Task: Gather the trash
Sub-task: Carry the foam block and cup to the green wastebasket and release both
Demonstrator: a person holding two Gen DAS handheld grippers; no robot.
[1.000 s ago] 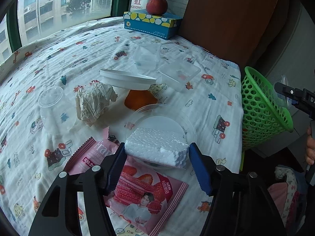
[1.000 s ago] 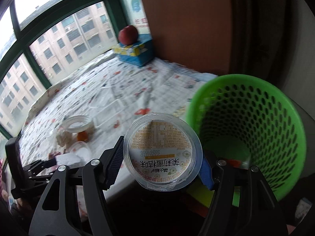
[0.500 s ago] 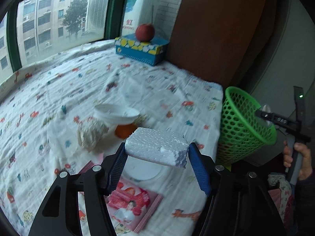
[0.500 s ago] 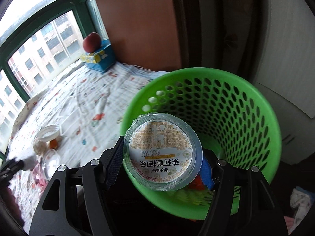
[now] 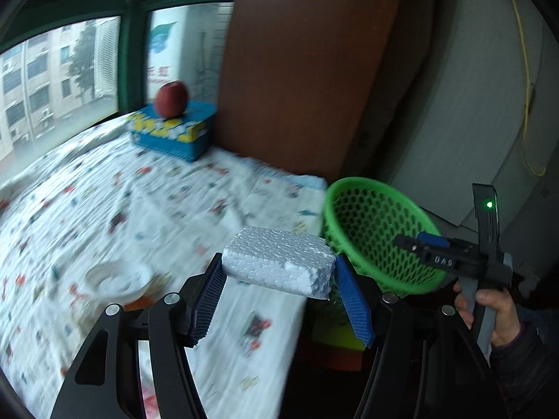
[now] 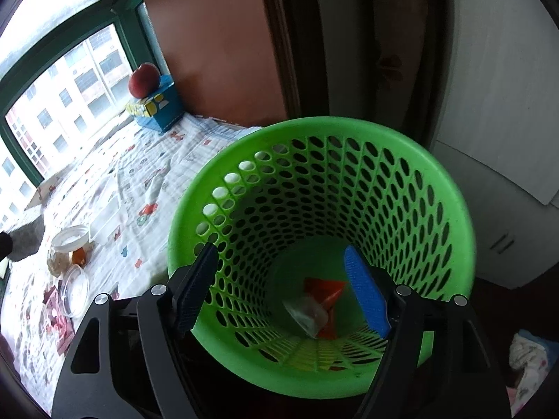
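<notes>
The left gripper [image 5: 279,289] is clamped on a white block of expanded polystyrene foam [image 5: 277,265], pinched by its two short ends between the blue ribbed pads [image 5: 353,309], with most of the block standing proud above and ahead of the fingertips. Beyond the right-hand pad and a little past the fingertips sits the round green perforated plastic waste basket [image 5: 374,244], beside the edge of the bed covered in a white cartoon-print sheet [image 5: 115,209]. The right gripper [image 6: 283,286] hangs with its jaws spread wide and nothing between them, both fingertips inside the basket's mouth; below and ahead of those tips, on the basket floor, lie a clear plastic cup [image 6: 307,314] and an orange scrap of wrapper [image 6: 325,289]. The likeliest trouble, as I judge it, is a collision: the right gripper occupies the very opening the foam must enter, so the block could knock against it or the rim [image 6: 450,188] and bounce off to the floor. Foam is light and crumbly; a shallow end-grip may let it pivot or shed crumbs, and if let go while short of the rim it would fall between bed and basket. More litter lies left of the right gripper's fingers, including a white round lid [image 6: 70,239] and a clear dish [image 6: 75,289].
</notes>
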